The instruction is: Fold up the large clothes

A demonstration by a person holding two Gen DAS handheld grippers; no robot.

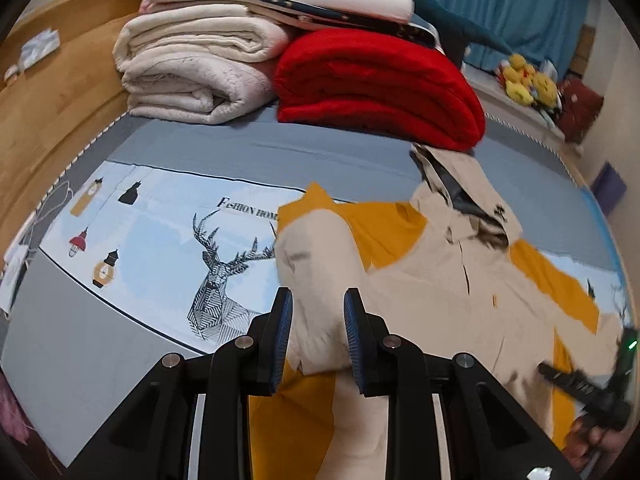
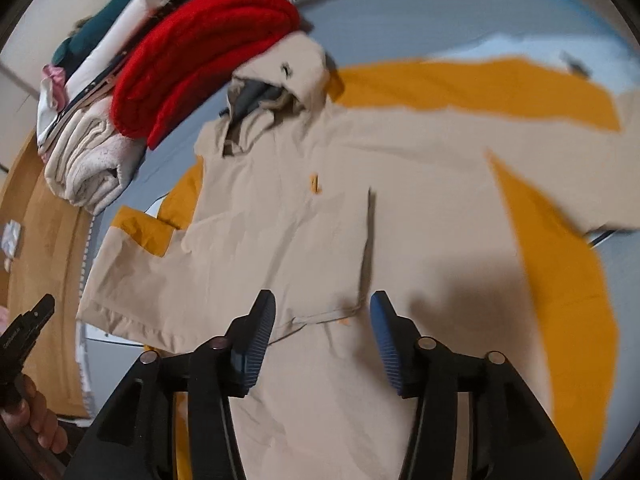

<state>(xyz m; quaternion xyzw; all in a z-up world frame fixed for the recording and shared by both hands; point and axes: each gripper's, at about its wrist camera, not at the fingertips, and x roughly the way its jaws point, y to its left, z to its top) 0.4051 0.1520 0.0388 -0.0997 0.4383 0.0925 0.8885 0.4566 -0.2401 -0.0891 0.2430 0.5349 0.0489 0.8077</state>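
Note:
A beige and mustard-yellow hooded jacket [image 1: 460, 280] [image 2: 300, 220] lies spread front-up on the bed, its hood [image 2: 272, 92] towards the stacked blankets. One beige sleeve [image 1: 312, 264] is folded inwards over the body. My left gripper [image 1: 318, 320] hovers over that sleeve with its jaws a little apart; the cloth shows in the gap and the pads do not press on it. My right gripper [image 2: 322, 320] stands open above the jacket's lower front, holding nothing. Each view catches the other gripper at its edge, held by a hand [image 2: 40, 420].
A red folded blanket [image 1: 376, 84] and cream folded blankets [image 1: 192, 72] are stacked at the head of the bed, by the wooden headboard [image 1: 52, 92]. The sheet [image 1: 160, 240] with its deer print lies left of the jacket. Yellow plush toys [image 1: 524, 80] sit far right.

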